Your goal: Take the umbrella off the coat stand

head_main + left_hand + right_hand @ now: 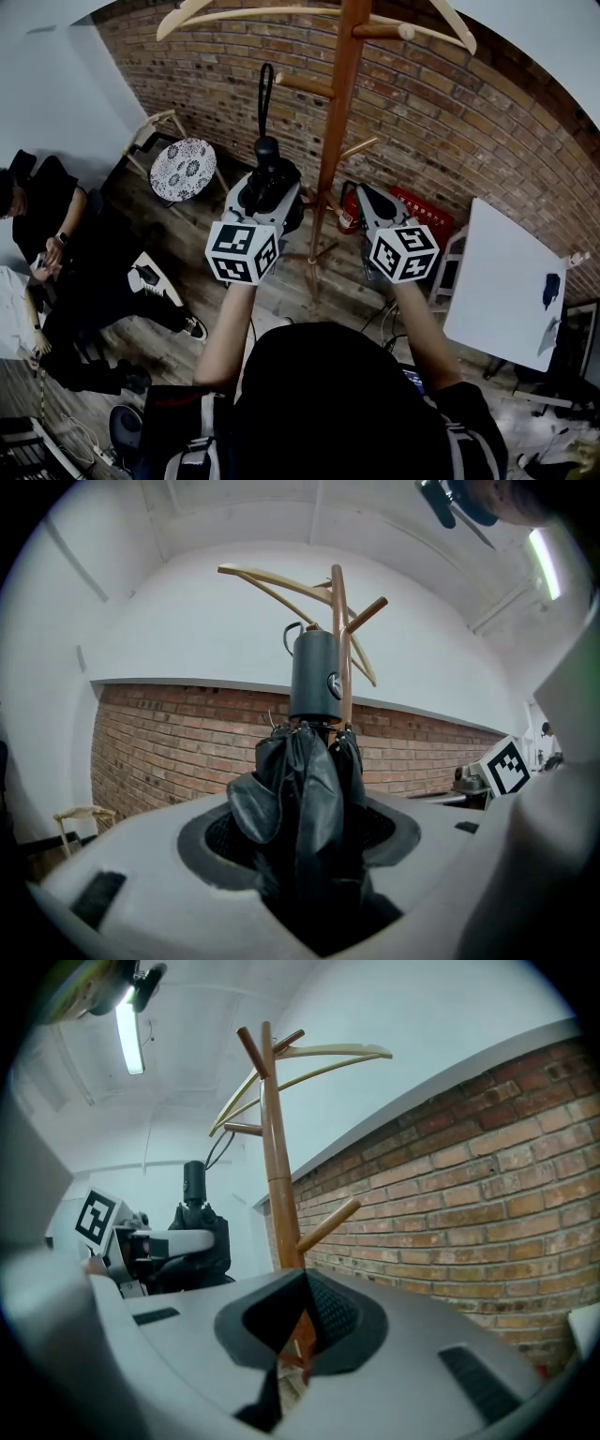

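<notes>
The coat stand (339,112) is smooth, varnished wood with a warm sheen. Behind it is a wall (487,122) of rough, matt red brick, and below a floor (291,295) of worn wooden planks. The umbrella (305,799) is crumpled black cloth with a faint gloss, and its handle (314,677) looks like smooth, matt dark plastic.

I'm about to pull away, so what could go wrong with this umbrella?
1. The left gripper clamps the folded black umbrella by its loose fabric, not the hard handle, so it might slide out.
2. Its black strap loop rises close to a peg of the brown wooden coat stand; I can't tell if it is clear, so it could snag.
3. The shut right gripper, near the pole, could bump it.
</notes>
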